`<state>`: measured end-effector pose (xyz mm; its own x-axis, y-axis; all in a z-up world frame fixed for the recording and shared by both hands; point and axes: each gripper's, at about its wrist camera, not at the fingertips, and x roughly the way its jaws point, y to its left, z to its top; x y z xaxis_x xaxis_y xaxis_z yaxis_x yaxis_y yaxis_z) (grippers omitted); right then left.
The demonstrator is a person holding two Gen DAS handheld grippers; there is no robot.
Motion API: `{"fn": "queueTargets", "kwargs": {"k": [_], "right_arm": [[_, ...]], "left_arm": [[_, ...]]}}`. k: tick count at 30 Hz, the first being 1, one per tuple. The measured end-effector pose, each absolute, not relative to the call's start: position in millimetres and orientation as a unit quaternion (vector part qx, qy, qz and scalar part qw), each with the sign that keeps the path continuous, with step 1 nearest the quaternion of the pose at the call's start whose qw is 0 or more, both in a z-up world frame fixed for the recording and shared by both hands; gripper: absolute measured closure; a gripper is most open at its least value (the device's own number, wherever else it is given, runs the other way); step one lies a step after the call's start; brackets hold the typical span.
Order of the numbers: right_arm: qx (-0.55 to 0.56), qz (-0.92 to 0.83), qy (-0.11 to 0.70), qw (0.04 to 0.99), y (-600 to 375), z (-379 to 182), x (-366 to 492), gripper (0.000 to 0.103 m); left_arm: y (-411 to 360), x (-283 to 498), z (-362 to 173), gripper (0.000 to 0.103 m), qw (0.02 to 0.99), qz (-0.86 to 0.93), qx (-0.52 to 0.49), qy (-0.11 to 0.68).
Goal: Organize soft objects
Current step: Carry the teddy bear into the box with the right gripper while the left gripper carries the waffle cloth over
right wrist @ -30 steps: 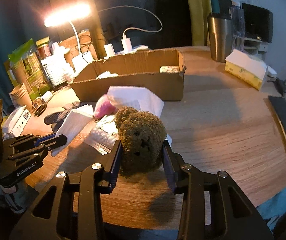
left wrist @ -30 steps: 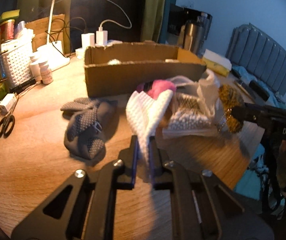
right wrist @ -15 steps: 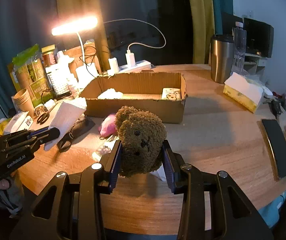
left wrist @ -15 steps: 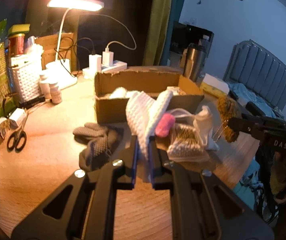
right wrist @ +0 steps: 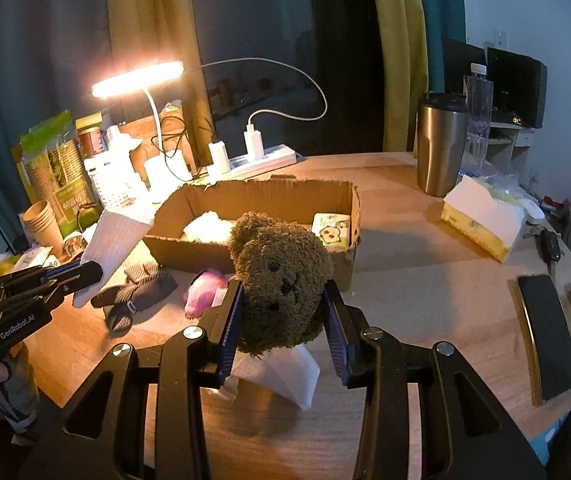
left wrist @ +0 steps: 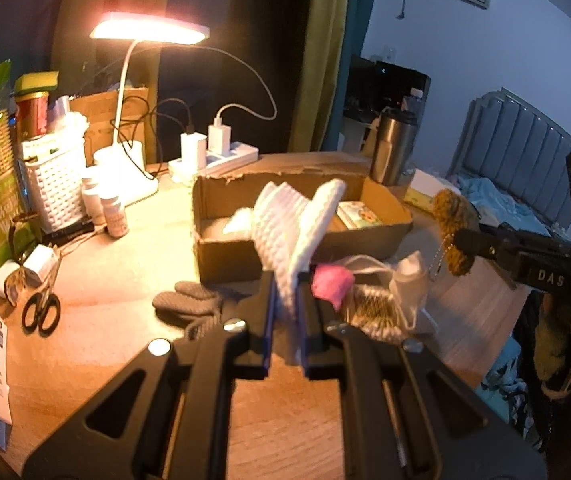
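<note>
My left gripper (left wrist: 285, 300) is shut on a white waffle-textured cloth (left wrist: 289, 224), which hangs lifted above the table in front of the open cardboard box (left wrist: 221, 252). A brown plush bear (right wrist: 281, 280) is clamped between the jaws of my right gripper (right wrist: 283, 312), also raised off the table. The right wrist view shows the left gripper (right wrist: 65, 276) at the left with the cloth (right wrist: 117, 236). In the left wrist view the right gripper (left wrist: 481, 244) holds the bear (left wrist: 451, 232) at the right. Grey gloves (left wrist: 189, 304), a pink soft thing (left wrist: 331, 284) and a white bag (left wrist: 401, 284) lie on the table.
A lit desk lamp (left wrist: 149, 32), power strip (left wrist: 213, 160), white basket (left wrist: 55, 184), small bottles (left wrist: 113, 212) and scissors (left wrist: 41, 312) crowd the back left. A steel tumbler (right wrist: 441, 144), tissue pack (right wrist: 481, 220) and two dark phones (right wrist: 545, 328) lie at the right. The box holds white stuff and a small packet (right wrist: 331, 230).
Both grippers have risen with their loads: the cloth and the bear now hang higher above the table, and the box interior shows more. Neither grip changed.
</note>
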<state>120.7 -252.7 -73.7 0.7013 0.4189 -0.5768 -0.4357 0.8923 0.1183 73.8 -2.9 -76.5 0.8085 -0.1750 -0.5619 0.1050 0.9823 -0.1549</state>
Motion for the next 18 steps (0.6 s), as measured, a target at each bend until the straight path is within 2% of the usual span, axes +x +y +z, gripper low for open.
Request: {"fn": "queueTargets", "kwargs": {"k": [18], "right_arm": [[0.000, 0.236, 0.307, 0.922, -259, -73, 179, 0.062]], "left_arm": [[7, 127, -57, 0.093, 0.954, -0.055, -0.063, 0.289]]}}
